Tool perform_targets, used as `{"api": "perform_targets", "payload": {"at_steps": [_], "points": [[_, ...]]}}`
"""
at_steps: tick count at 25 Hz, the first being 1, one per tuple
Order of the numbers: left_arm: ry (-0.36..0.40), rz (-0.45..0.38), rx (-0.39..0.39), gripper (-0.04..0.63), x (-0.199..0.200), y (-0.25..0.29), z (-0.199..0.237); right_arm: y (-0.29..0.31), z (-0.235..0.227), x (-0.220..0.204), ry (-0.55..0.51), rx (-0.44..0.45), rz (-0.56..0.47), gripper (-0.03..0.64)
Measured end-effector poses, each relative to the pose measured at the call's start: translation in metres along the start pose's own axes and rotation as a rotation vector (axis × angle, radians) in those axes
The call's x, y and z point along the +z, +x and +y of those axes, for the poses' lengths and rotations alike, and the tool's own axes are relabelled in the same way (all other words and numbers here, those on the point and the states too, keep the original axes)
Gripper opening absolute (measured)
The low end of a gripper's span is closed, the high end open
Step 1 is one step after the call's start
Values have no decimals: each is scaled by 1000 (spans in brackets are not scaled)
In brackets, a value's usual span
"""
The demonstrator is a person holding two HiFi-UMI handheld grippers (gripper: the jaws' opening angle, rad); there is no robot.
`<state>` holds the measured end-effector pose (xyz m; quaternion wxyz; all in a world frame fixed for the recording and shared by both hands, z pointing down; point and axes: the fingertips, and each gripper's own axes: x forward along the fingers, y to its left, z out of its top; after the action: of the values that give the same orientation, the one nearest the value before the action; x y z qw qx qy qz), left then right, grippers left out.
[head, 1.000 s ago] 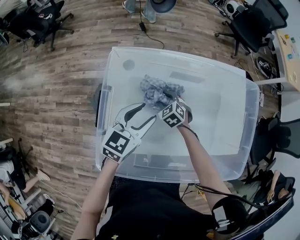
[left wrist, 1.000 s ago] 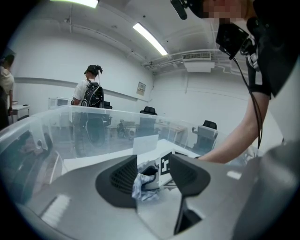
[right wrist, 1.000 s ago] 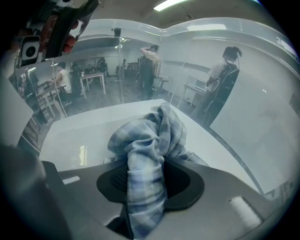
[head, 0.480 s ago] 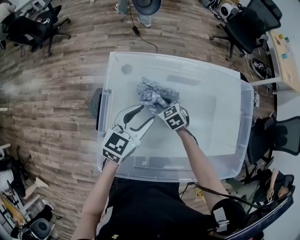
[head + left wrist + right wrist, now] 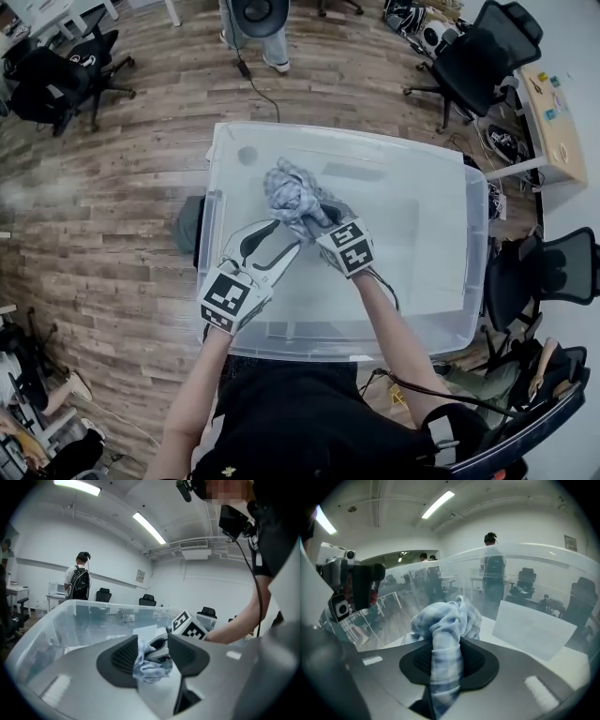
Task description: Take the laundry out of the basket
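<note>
The jaws of the right gripper (image 5: 445,663) are clamped on a twisted band of the checked cloth (image 5: 446,616). They have just been closing, with that blue-and-white fabric between the pads. The rest of the cloth is bunched into a knot above and beyond the jaws.

The jaws of the left gripper (image 5: 152,656) are held wide apart. A fold of the same cloth and the tip of the right gripper are seen in the gap, but the pads are not pressed on the fabric.

From the head view, both grippers are seen reaching down into the basket (image 5: 208,220), and the cloth is gathered inside it near the far left corner (whether its lower end rests on the bottom cannot be told). The basket is a large rectangular tub of clear plastic, and a pale rectangular label (image 5: 532,630) is fixed on one wall.

The tub is set on a floor (image 5: 112,206) of grey-brown wood planks. Black office chairs (image 5: 469,66) are placed around it, and a light wooden desk (image 5: 553,103) is seen at the right edge. White walls and strip lights (image 5: 150,527) on the ceiling are shown in the gripper views. A person with a backpack (image 5: 79,583) is seen standing beyond the tub.
</note>
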<state>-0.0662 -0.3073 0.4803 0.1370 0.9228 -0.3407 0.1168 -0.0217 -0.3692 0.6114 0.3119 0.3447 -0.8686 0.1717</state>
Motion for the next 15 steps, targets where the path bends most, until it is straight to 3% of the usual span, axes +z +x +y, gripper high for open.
{"api": "perform_targets", "payload": {"at_steps": [15], "points": [[34, -105, 2, 202, 37, -16, -10, -77, 6, 59, 39, -26, -166, 100]]}}
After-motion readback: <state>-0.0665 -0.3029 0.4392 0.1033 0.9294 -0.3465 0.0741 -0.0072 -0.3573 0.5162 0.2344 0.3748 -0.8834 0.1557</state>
